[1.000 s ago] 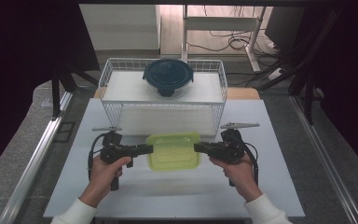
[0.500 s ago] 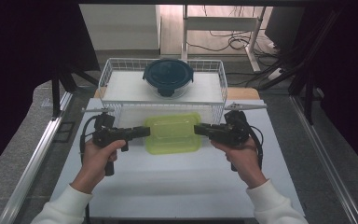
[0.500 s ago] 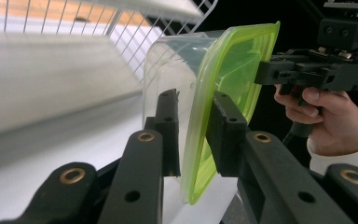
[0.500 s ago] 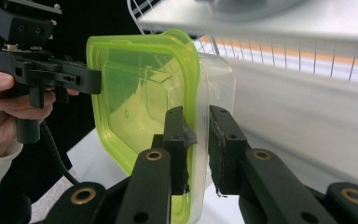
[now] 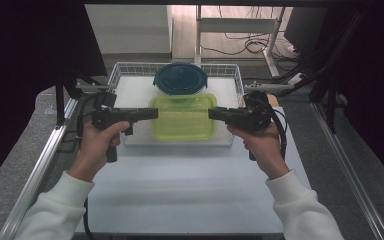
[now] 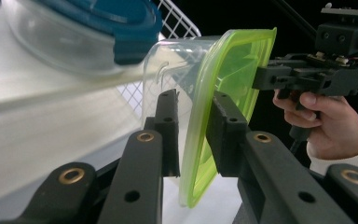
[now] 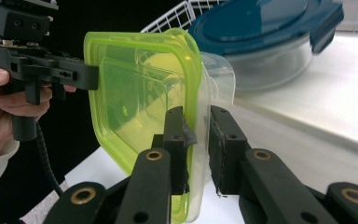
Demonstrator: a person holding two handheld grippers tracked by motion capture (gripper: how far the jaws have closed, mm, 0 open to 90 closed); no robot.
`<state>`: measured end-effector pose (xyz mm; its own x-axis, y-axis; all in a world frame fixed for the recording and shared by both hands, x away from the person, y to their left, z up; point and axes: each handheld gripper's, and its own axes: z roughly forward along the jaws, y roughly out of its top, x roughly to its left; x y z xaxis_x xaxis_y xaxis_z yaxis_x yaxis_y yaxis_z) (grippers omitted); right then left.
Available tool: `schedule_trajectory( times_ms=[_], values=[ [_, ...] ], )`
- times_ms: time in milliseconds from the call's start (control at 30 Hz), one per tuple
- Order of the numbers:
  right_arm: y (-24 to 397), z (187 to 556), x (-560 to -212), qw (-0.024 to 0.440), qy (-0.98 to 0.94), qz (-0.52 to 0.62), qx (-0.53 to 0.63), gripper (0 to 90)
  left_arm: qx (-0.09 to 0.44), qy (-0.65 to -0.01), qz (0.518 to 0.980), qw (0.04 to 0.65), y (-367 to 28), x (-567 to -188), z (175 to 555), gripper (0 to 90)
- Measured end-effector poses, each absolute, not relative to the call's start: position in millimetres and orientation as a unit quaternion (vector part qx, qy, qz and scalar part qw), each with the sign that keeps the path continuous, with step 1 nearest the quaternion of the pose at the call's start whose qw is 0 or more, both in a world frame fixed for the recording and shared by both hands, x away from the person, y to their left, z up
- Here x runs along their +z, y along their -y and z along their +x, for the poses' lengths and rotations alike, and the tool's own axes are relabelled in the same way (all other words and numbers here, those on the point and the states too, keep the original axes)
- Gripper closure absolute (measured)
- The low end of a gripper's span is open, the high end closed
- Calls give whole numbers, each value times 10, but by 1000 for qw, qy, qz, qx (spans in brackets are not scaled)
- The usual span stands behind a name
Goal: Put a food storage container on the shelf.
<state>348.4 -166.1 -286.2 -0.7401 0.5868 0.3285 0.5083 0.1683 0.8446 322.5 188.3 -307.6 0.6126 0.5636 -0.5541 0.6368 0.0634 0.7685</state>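
Green-lidded container (image 5: 183, 118) between both grippers

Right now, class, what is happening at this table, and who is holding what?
A person holds a pair of black tongs in each hand. The left tongs and right tongs each grip an opposite rim of a clear rectangular plastic container with a lime-green lid, held level over the white wire basket. Inside the basket, just behind it, sits a round glass bowl with a dark blue lid. The white table lies below.
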Motion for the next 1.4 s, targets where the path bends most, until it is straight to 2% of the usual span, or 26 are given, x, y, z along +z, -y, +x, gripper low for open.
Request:
schedule_trajectory(
  times_ms=[333,1000,1400],
  values=[
    [1650,3656,-2607,42,-754,356,550,777,-25,-425,689,587,-1912,-2741,3417,749],
    [1503,4143,-2273,46,-744,378,549,783,-22,-433,687,584,-2030,-2412,3962,752],
    [1402,4416,-2260,37,-743,398,537,783,-41,-451,676,582,-2111,-2483,4270,755]
  ],
)
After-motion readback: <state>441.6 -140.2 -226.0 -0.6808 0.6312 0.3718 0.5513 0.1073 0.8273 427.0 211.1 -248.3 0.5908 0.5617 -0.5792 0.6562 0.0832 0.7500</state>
